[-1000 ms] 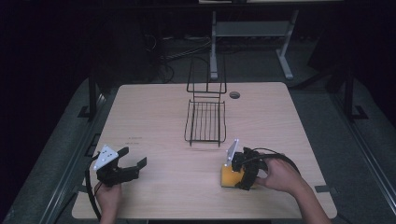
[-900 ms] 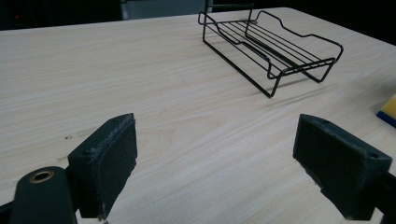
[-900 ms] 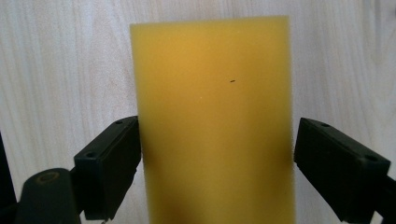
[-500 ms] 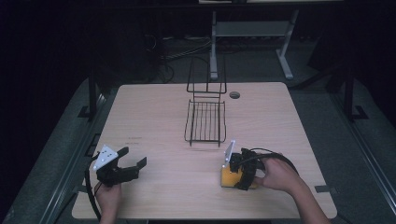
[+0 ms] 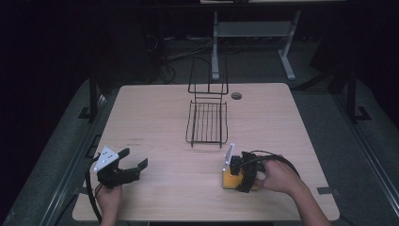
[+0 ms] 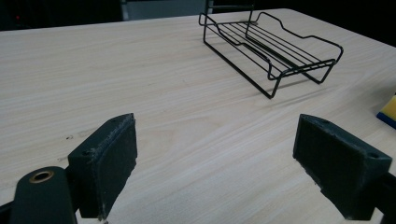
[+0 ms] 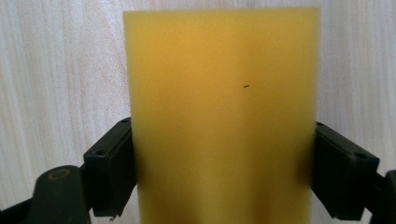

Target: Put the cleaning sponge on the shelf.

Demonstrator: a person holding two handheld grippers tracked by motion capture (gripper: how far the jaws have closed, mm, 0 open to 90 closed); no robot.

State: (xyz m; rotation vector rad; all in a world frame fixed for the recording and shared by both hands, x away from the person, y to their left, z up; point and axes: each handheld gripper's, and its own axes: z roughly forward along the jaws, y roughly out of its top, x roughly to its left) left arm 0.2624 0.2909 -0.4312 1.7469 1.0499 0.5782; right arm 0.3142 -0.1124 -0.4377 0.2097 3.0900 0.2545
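Right gripper [image 5: 234, 176] pinching yellow foam sponge block [image 7: 222, 121] at both sides; lift straight, grip firm, toward black wire rack [image 5: 207, 122]. Left gripper [image 5: 134, 162] spread, idle.

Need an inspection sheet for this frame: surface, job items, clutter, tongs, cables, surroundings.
Surface: pale wooden table, round grommet hole near far edge.
Job's things: yellow rectangular foam sponge flat on the table; black wire rack mid-table, apart from it.
Clutter: nothing seen.
Tongs: right tongs closed on the sponge's sides; left tongs open, holding nothing.
Cables: black cable loops over the right hand.
Surroundings: dark; grey metal frame behind the table.
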